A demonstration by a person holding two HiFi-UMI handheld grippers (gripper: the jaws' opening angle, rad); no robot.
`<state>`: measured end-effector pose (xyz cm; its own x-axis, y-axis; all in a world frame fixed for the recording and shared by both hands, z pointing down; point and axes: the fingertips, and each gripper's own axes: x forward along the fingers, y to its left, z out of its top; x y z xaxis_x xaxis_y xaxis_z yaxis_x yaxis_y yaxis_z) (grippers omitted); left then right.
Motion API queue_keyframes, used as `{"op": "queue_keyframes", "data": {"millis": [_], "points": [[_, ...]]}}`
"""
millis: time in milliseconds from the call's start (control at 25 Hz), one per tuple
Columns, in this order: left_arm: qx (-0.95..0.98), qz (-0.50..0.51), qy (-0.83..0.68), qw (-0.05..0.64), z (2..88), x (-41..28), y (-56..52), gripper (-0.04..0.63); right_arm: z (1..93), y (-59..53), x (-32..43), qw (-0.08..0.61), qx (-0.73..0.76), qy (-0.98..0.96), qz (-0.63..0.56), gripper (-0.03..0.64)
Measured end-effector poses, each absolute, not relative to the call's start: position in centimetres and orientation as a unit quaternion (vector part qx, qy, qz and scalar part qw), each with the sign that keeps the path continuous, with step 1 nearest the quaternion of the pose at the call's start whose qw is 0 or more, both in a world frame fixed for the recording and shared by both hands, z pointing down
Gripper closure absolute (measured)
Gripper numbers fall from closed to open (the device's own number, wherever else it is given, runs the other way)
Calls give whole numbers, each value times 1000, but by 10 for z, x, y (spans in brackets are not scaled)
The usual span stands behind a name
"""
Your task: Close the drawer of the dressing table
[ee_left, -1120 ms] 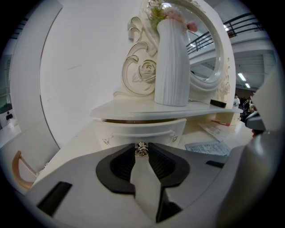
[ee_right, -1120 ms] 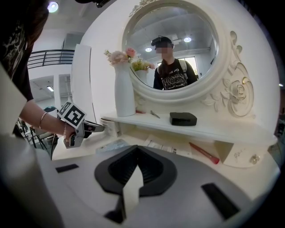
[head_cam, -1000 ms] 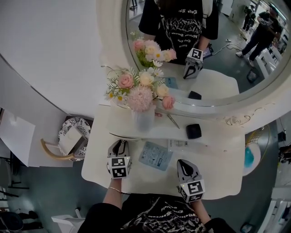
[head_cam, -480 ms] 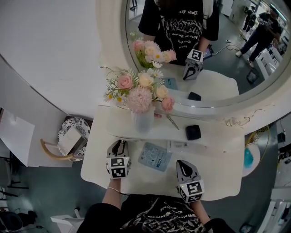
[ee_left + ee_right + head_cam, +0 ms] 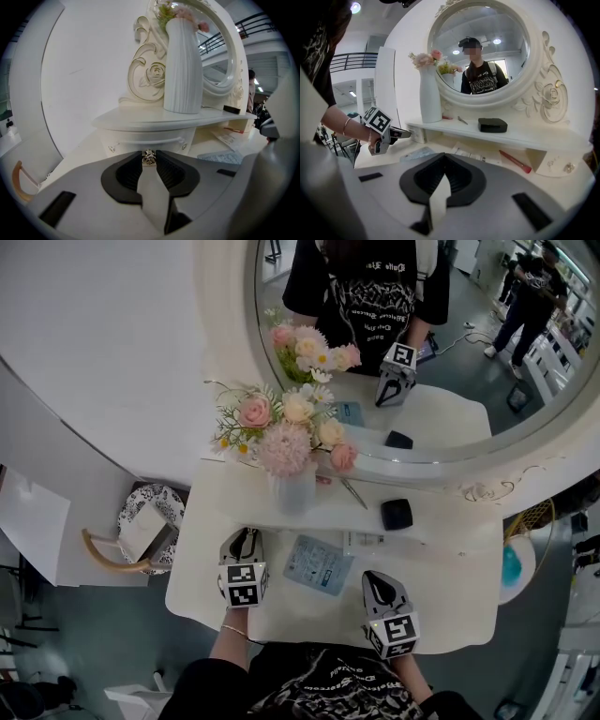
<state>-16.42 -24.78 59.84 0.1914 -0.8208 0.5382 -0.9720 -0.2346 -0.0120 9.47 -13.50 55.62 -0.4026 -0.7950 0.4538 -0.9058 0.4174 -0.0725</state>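
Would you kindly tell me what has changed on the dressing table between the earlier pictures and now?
Nothing visibly changed. The left gripper stays clamped on the drawer knob, the right gripper stays shut and empty over the tabletop, and the vase, black case and packet lie as before.

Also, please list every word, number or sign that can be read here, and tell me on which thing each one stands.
No text can be quoted; nothing here is readable.
Shirt print: ornate letters, too blurred to read.
Blue packet: print too small to read.
White leaflet: print too small to read.
Square markers on the left gripper and the right gripper: black-and-white patterns, no words.
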Motion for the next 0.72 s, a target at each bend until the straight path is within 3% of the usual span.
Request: {"op": "queue_keyframes", "data": {"millis": [720], "points": [[755,221,-595,167,598,-162,-256,494,556,-136,96,178,520,-820,157,606]]}}
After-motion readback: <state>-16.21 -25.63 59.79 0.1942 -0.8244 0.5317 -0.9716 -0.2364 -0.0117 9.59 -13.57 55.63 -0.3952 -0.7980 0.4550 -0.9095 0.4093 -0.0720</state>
